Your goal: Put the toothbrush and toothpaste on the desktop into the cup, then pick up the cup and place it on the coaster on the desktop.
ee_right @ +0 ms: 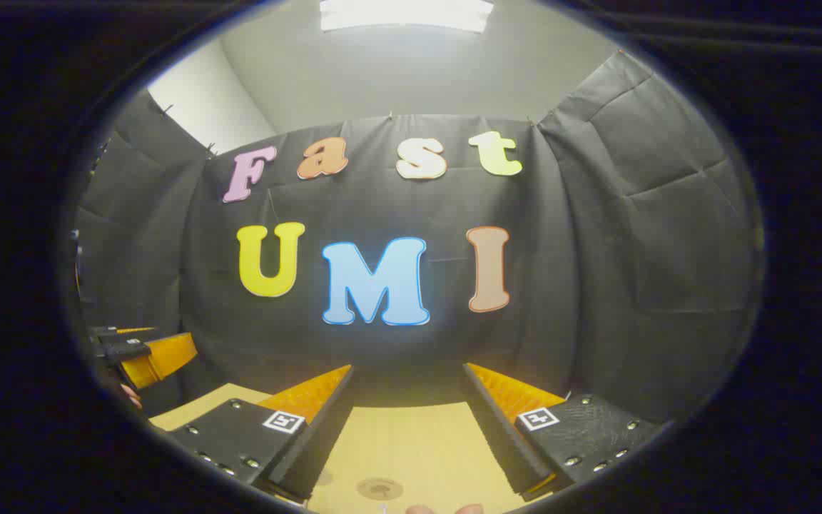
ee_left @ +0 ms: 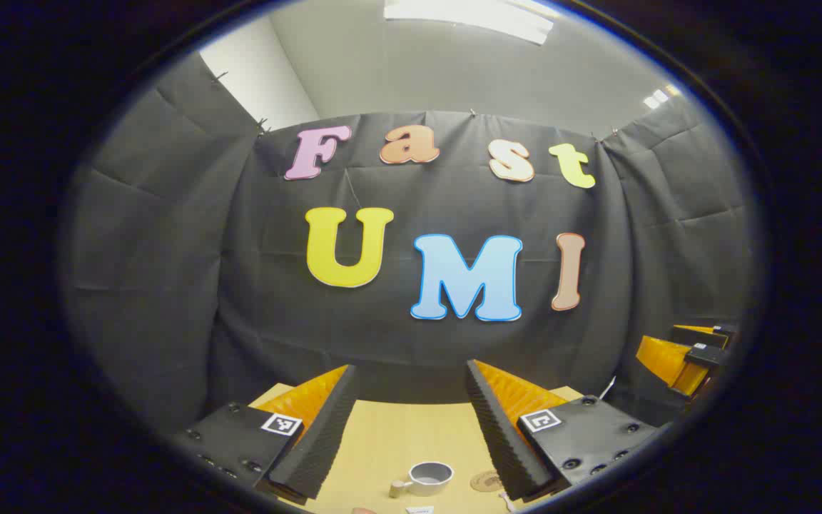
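Both cameras look from above the desktop (ee_left: 397,428) toward the back cloth wall (ee_left: 454,343), tilted slightly up. They share the coaster (ee_right: 379,488) and the wall.

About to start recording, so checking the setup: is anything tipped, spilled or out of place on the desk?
Nothing stands out. The grey cup with a wooden handle stands upright on the pale wooden desktop, apart from the round cork coaster. Both grippers are open, holding nothing.
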`<state>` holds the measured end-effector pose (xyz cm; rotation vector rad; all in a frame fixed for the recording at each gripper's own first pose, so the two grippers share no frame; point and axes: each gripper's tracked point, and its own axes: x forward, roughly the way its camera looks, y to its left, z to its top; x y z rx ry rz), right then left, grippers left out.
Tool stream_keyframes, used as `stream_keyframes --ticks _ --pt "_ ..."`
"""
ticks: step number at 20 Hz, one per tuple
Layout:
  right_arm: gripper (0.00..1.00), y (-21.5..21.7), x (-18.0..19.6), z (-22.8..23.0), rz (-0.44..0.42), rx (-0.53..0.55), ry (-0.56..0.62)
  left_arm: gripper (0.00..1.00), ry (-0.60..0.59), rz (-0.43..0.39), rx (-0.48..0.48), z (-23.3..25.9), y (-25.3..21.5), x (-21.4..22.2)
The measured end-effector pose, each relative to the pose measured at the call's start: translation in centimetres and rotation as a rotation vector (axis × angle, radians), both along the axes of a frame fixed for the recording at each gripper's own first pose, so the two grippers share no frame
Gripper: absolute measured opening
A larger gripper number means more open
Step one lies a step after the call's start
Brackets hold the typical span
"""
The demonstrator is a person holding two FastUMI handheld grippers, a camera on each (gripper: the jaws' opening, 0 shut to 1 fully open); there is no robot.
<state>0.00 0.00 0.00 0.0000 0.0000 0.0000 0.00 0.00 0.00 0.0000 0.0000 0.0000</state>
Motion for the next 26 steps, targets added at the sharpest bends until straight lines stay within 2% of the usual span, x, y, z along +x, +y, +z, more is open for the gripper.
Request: stream_keyframes --ticks 5,16,26 --pt "0.93 1.6 0.3 -2.1 0.089 0.004 0.073 0.95 0.061 -0.016 -0.022 -2.2 -1.2 0.3" --pt "0.93 1.5 0.0 -5.4 0.100 -0.002 0.181 0.95 0.110 -0.054 0.009 -4.5 -3.3 1.0" --pt "0.94 2.3 -1.7 -15.1 0.148 0.006 0.475 0.95 0.378 -0.088 0.059 -15.5 -4.6 -0.4"
